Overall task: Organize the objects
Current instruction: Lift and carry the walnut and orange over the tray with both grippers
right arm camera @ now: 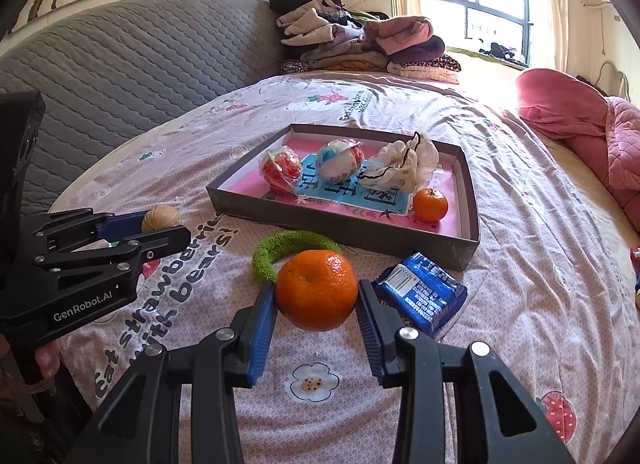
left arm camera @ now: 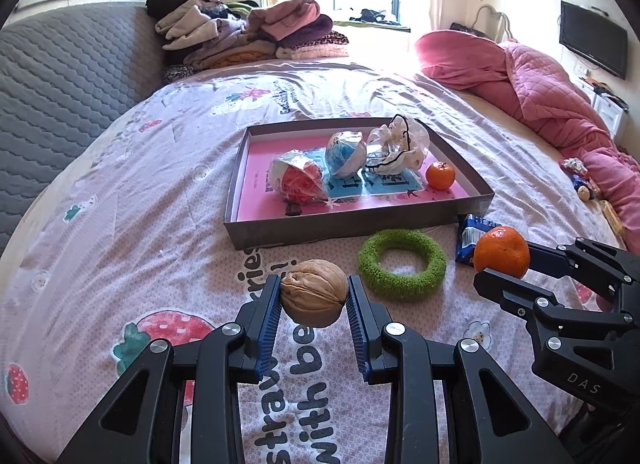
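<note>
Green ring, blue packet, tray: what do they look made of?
Green ring: fuzzy knitted or chenille yarn, matte; looped pile shows, so likely soft.
Blue packet: thin plastic film, glossy; it crinkles and glints, printed barcode.
Tray: probably cardboard; thin straight grey-brown walls, matte, with a printed pink sheet inside.

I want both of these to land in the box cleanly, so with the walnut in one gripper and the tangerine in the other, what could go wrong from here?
1. The walnut is round and hard, pinched only at its sides by the left gripper; it might slip out onto the bedspread.
2. The box is already crowded: wrapped balls, a drawstring bag and a second tangerine. A dropped fruit may roll or knock them.
3. The right gripper carrying the tangerine is close beside the left; they could bump over the box.
</note>
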The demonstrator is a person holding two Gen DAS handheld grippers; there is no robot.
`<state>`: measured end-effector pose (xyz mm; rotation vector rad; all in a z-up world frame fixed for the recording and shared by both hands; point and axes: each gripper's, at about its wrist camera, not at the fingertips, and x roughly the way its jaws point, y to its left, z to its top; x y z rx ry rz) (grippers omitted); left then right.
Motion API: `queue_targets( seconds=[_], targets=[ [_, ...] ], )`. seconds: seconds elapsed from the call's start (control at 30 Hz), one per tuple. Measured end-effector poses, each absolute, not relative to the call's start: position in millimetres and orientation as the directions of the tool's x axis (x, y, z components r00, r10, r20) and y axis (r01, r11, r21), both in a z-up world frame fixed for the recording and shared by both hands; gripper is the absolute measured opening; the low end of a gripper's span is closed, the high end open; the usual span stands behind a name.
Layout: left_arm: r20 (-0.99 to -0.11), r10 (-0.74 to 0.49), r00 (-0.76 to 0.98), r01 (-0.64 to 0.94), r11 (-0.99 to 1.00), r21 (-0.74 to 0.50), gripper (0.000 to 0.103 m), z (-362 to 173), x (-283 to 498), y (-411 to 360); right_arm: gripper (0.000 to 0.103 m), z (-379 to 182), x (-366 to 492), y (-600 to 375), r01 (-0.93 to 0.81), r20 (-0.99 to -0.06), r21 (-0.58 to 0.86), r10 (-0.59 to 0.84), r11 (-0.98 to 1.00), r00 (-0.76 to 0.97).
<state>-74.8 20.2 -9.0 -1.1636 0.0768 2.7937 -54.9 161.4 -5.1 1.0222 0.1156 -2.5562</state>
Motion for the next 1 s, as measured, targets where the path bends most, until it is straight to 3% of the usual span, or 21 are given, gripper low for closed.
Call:
queue_targets(
  seconds=[1.0],
  targets=[
    [-0.630, 0.057, -0.775, -0.101, -0.994, 0.035, 0.033, 58, -103, 22, 0.040, 80, -76, 163, 0.378, -0.544, 0.024, -0.329, -0.925, -0.772]
  ],
)
